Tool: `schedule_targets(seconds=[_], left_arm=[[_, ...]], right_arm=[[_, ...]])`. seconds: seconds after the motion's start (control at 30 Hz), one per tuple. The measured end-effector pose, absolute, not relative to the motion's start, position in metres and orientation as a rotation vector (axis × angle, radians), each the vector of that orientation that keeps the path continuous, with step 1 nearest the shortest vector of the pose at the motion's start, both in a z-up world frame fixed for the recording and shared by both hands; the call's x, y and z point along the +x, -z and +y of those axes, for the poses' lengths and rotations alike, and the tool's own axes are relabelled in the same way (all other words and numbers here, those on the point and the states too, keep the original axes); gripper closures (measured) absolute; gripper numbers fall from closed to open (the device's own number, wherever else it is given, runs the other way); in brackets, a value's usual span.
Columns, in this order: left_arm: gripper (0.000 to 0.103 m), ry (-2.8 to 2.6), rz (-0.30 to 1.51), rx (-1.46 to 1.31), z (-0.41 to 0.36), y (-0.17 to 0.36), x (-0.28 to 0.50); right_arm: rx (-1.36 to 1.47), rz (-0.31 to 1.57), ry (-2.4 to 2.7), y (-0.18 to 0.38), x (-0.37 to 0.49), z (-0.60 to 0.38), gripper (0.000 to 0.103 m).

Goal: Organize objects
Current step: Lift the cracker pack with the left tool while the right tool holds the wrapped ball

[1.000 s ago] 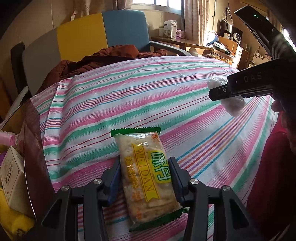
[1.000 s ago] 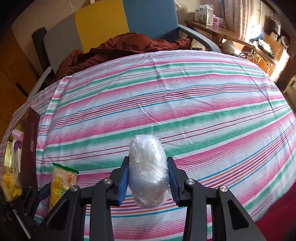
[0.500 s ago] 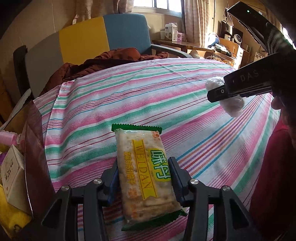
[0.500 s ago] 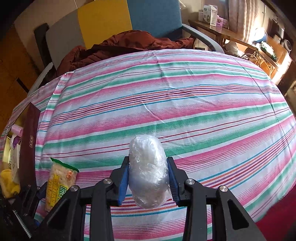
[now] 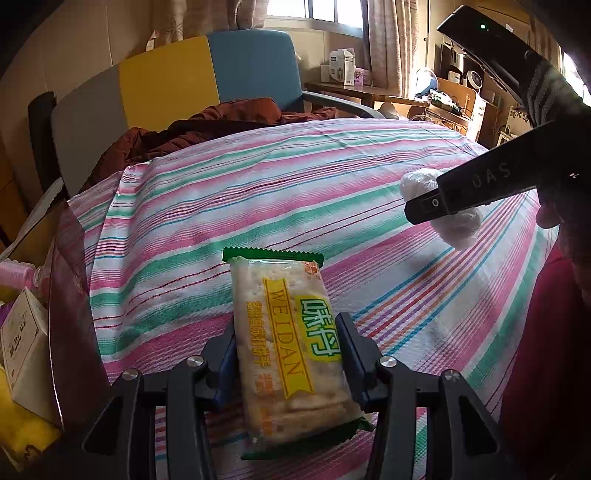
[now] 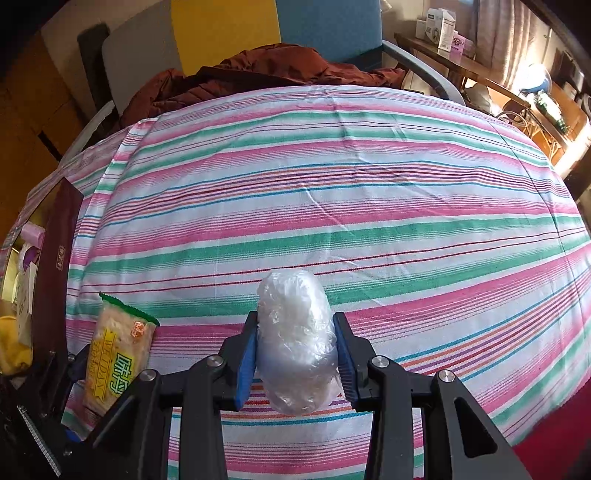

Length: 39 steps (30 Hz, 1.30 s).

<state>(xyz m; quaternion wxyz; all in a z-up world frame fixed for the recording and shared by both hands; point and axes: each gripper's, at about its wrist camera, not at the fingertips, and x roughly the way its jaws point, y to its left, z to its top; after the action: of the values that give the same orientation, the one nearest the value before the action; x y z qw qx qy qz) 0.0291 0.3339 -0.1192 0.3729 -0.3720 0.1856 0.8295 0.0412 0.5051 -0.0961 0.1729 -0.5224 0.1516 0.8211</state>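
A cracker packet (image 5: 291, 343) with green ends and a yellow "WEIDAN" band is clamped in my left gripper (image 5: 286, 345), held above the striped tablecloth (image 5: 258, 199). The same packet (image 6: 116, 347) shows at the lower left of the right wrist view. My right gripper (image 6: 295, 345) is shut on a crumpled clear plastic bundle (image 6: 297, 339), also lifted off the cloth. From the left wrist view the bundle (image 5: 439, 206) sits at the right, partly hidden by the right gripper's black body (image 5: 491, 184).
A dark maroon box (image 6: 55, 266) stands open at the table's left edge, with a white carton (image 5: 22, 343), a pink item and something yellow inside. Behind the table is a grey, yellow and blue chair (image 6: 229, 33) draped with a brown jacket (image 6: 258, 70). Cluttered shelves stand far right.
Both grippers have tilted or risen slightly while keeping their loads. The cracker packet has straightened up in the left jaws. The box and chair appear shifted a little right in both views.
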Motion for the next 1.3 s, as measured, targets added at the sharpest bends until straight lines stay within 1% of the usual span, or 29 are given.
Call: schedule_targets(seconds=[0.27,0.33,0.37,0.4,0.47,0.63,0.73,0.83,0.87,0.9,0.93,1.07,1.3], left_arm=[[0.054,-2.126,0.469,-0.951,0.333,0.119,0.029],[0.054,-2.124,0.461,-0.956,0.333,0.119,0.029],[0.054,-2.122,0.455,-0.961,0.332,0.119,0.028],[0.054,-2.12,0.453,-0.965,0.332,0.119,0.028],[0.054,-2.118,0.454,-0.968,0.333,0.118,0.027],[0.053,-2.11,0.446,-0.984,0.332,0.118,0.026],[0.053,-2.107,0.451,-0.99,0.333,0.117,0.025],[0.053,-2.098,0.464,-0.997,0.334,0.117,0.024],[0.053,-2.095,0.47,-1.001,0.335,0.117,0.025],[0.054,-2.092,0.477,-1.004,0.334,0.117,0.025],[0.054,-2.09,0.481,-1.007,0.334,0.116,0.025],[0.057,-2.09,0.477,-1.029,0.331,0.114,0.025],[0.057,-2.091,0.477,-1.056,0.323,0.11,0.029]], right_arm=[[-1.55,0.407,-2.323,0.104,0.038,0.499,0.063],[-1.562,0.416,-2.314,0.106,0.039,0.5,0.061],[-1.563,0.421,-2.308,0.106,0.039,0.501,0.056],[-1.562,0.43,-2.303,0.106,0.04,0.502,0.045],[-1.555,0.45,-2.303,0.105,0.042,0.504,0.033],[-1.568,0.447,-2.281,0.108,0.04,0.505,0.032],[-1.589,0.414,-2.269,0.111,0.039,0.502,0.032],[-1.599,0.385,-2.259,0.112,0.039,0.5,0.035],[-1.601,0.378,-2.26,0.112,0.039,0.499,0.046],[-1.604,0.367,-2.263,0.112,0.039,0.498,0.062],[-1.598,0.354,-2.272,0.11,0.039,0.497,0.065],[-1.603,0.322,-2.294,0.108,0.04,0.492,0.066],[-1.626,0.336,-2.365,0.106,0.04,0.484,0.066]])
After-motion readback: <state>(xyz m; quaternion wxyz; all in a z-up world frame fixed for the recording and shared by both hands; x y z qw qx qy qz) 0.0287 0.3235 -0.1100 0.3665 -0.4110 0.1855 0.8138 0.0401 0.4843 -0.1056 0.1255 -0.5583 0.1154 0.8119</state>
